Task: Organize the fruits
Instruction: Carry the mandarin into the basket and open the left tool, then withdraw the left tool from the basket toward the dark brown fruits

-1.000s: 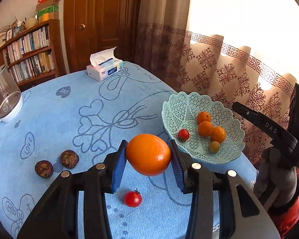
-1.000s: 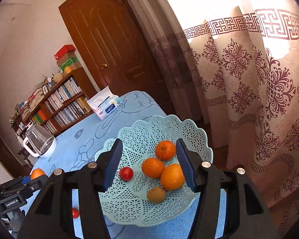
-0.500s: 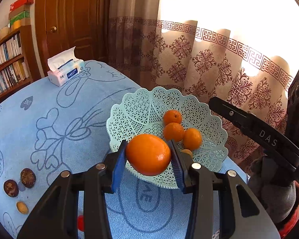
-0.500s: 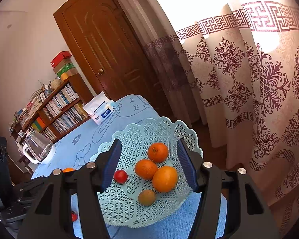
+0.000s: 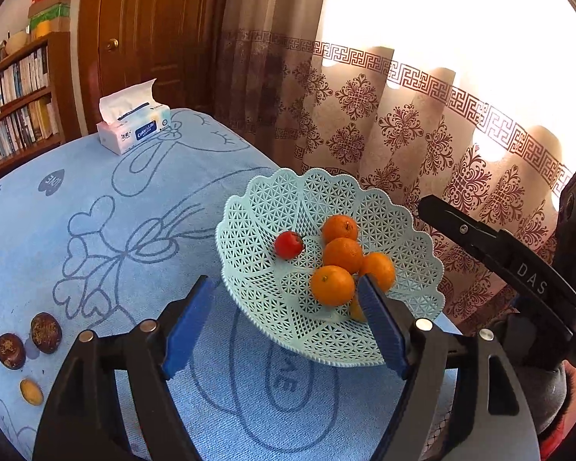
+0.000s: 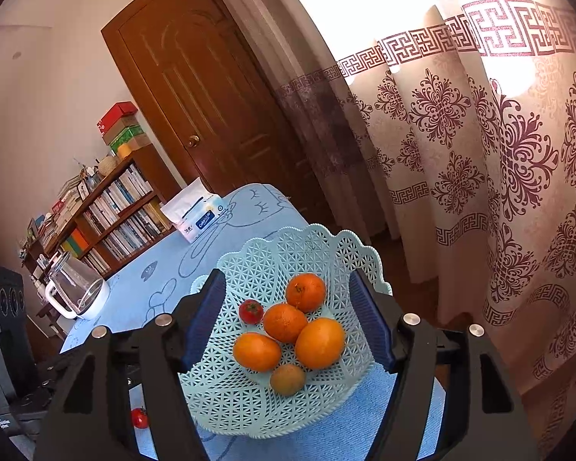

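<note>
Blue tablecloth (image 5: pixel 57 211); orange (image 5: pixel 332 285) btwn open left tongs (image 5: pixel 284 307)

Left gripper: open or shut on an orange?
Open. The left gripper has just opened; its blue pads stand apart, the orange lying in the basket.

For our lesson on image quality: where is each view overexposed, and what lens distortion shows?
Left wrist view: the window behind the patterned curtain is blown out white, and the wooden door bows. Right wrist view: the same glare sits top right, with dark vignetted corners.

tool arm (image 5: pixel 530 283): "DAS" | tablecloth (image 5: pixel 50 181): "LOVE" | tissue pack (image 5: pixel 134 130): brand illegible
</note>
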Demonstrator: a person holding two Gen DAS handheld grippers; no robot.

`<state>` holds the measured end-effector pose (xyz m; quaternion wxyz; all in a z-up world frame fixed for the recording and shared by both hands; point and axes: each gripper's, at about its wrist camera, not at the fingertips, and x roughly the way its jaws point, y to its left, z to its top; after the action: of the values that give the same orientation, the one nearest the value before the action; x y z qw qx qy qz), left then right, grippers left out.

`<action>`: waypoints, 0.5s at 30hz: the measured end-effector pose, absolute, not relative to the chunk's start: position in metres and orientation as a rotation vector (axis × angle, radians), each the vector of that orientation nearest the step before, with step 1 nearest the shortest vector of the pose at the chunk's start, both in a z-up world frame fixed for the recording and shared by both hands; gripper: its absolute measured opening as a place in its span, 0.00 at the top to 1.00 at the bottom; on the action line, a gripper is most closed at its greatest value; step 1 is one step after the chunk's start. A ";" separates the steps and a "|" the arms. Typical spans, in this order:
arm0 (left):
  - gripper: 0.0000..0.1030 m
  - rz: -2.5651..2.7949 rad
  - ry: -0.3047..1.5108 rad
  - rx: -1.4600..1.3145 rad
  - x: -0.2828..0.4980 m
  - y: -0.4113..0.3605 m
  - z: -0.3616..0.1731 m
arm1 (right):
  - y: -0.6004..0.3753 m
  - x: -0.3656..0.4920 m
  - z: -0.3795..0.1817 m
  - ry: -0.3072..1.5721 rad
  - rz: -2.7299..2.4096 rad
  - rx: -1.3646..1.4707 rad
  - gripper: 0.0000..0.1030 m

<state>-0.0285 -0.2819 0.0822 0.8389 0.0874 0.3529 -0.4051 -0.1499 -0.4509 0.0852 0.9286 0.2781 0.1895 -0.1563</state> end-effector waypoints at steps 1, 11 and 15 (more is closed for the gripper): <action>0.21 -0.853 0.746 0.178 -0.028 -0.280 0.083 | -0.452 -0.150 0.084 0.391 -0.324 0.576 0.34; 0.14 -0.795 0.724 0.174 -0.024 -0.267 0.088 | -0.454 -0.154 0.084 0.367 -0.333 0.592 0.25; 0.13 -0.777 0.705 0.167 -0.023 -0.258 0.092 | -0.451 -0.153 0.085 0.364 -0.323 0.588 0.24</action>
<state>-0.0233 -0.2582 0.0921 0.8622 0.0794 0.3361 -0.3706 -0.1531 -0.4506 0.0845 0.9281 0.2869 0.1776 -0.1576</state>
